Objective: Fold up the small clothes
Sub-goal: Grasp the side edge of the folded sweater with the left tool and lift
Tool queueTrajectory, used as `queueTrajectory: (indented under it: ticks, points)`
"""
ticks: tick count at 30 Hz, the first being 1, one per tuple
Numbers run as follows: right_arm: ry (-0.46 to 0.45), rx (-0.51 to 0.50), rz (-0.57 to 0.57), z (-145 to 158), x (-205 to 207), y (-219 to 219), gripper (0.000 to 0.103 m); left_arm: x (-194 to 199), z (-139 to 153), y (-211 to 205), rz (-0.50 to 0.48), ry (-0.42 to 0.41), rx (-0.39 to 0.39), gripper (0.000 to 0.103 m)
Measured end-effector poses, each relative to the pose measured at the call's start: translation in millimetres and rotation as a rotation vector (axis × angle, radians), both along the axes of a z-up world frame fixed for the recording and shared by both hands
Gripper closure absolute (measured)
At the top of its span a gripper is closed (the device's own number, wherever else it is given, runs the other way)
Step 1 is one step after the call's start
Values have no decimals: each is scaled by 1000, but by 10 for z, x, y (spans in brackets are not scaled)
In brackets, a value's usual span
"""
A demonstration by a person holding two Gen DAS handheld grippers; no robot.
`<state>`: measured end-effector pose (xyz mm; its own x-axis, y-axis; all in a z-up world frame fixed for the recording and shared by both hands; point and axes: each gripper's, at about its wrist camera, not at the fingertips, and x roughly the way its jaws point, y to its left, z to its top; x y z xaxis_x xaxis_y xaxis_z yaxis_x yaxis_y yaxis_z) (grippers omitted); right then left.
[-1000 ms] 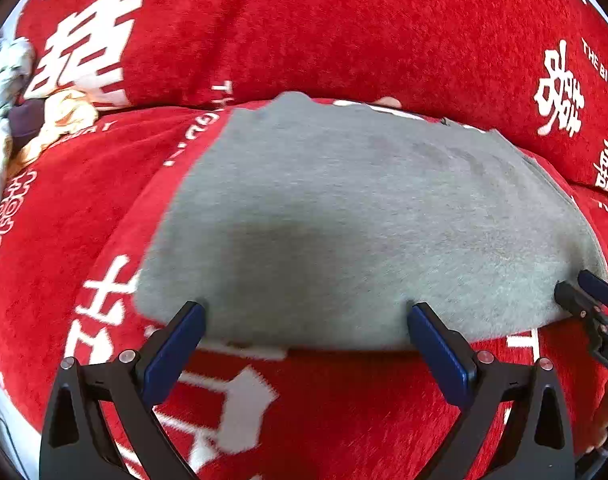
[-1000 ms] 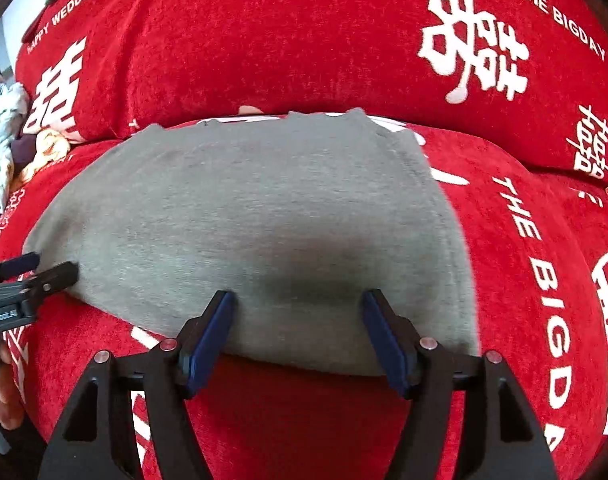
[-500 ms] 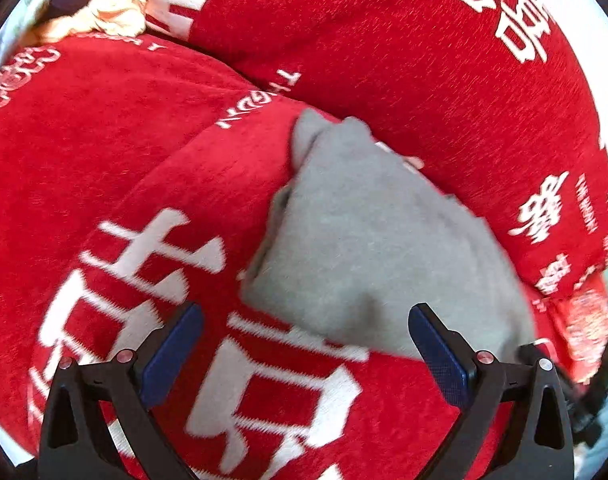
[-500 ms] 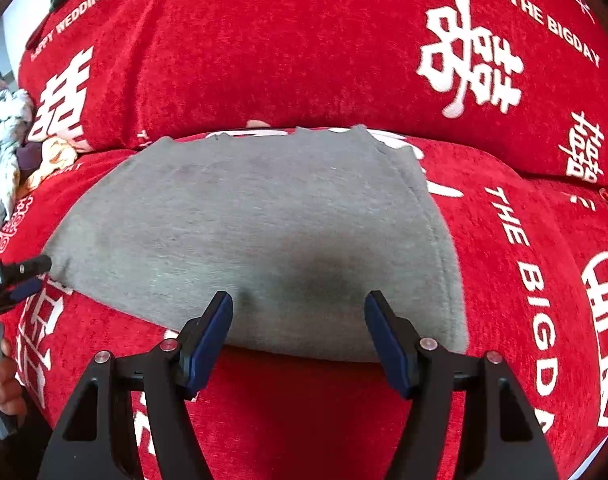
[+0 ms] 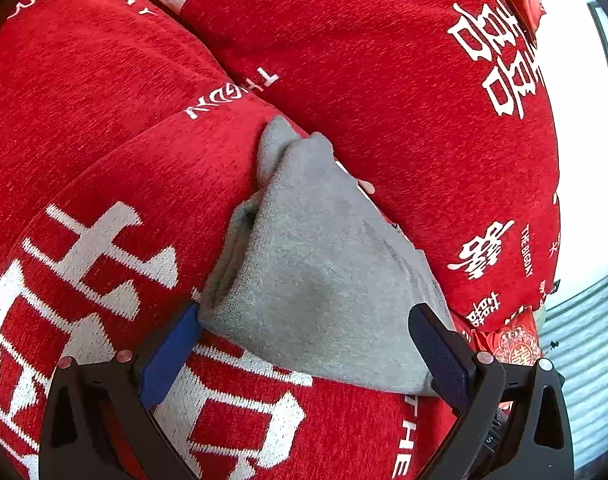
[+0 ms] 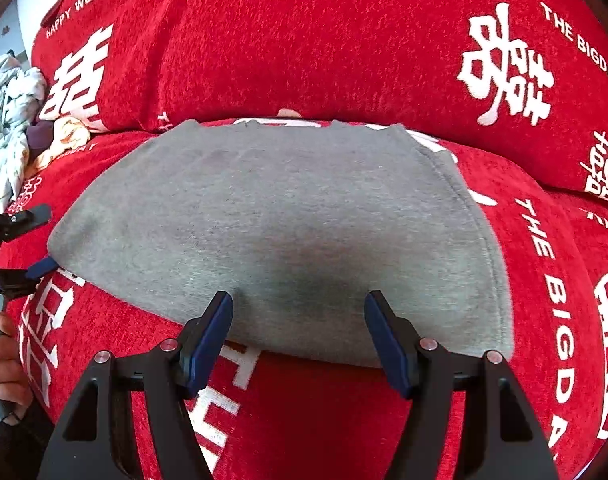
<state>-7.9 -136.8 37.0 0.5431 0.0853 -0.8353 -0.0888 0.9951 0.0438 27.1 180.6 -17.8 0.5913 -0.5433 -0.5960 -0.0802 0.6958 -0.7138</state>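
A folded grey garment (image 6: 279,224) lies flat on the red sofa seat (image 6: 328,412). In the left wrist view the garment (image 5: 316,280) shows from its left end, with stacked layers at the edge. My left gripper (image 5: 304,340) is open and empty at the garment's left end, its fingers at the two near corners. It also shows in the right wrist view (image 6: 31,240) at the garment's left edge. My right gripper (image 6: 297,328) is open and empty, just at the garment's front edge.
The red sofa back cushion (image 6: 324,40) with white lettering rises right behind the garment. A pile of other clothes (image 6: 11,120) lies at the far left of the seat. A small red cushion (image 5: 516,344) sits at the seat's right end.
My left gripper has swung from the garment's front edge round to its left end and moved in close. My right gripper has barely moved. The garment lies as before.
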Motion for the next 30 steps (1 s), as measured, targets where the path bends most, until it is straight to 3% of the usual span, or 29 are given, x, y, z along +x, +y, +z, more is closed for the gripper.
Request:
queueTrajectory:
  ticks: [3, 7, 12, 16, 17, 19, 21, 22, 24, 28, 30]
  points:
    - [-1, -3, 17, -12, 6, 104, 31, -1, -6, -12, 8, -9, -9, 1]
    - [3, -4, 34, -20, 4, 209, 31, -18, -14, -22, -11, -19, -87, 1]
    - [0, -18, 48, -16, -22, 265, 31, -127, -7, -73, -25, -62, -102, 1]
    - [17, -31, 52, -62, 5, 303, 31, 57, 1, -168, -33, -75, -75, 2]
    - [18, -38, 55, -59, 7, 317, 31, 98, 1, -193, -36, -80, -69, 7]
    - [18, -51, 63, -28, 21, 342, 31, 240, -89, -248, -63, -49, -66, 62]
    - [16, -58, 73, 24, 60, 350, 31, 288, -224, -222, -52, -3, -87, 86]
    - [15, -62, 78, 62, 105, 357, 31, 270, -261, -139, -35, -11, -152, 86]
    - [24, -57, 94, 151, 270, 391, 31, 250, -278, -76, -15, -19, -188, 85]
    - [83, 11, 130, 283, 732, 556, 29, 300, -239, -141, 9, -1, -99, 85]
    - [105, 30, 154, 318, 1016, 729, 25, 360, -258, -146, 16, 13, -93, 85]
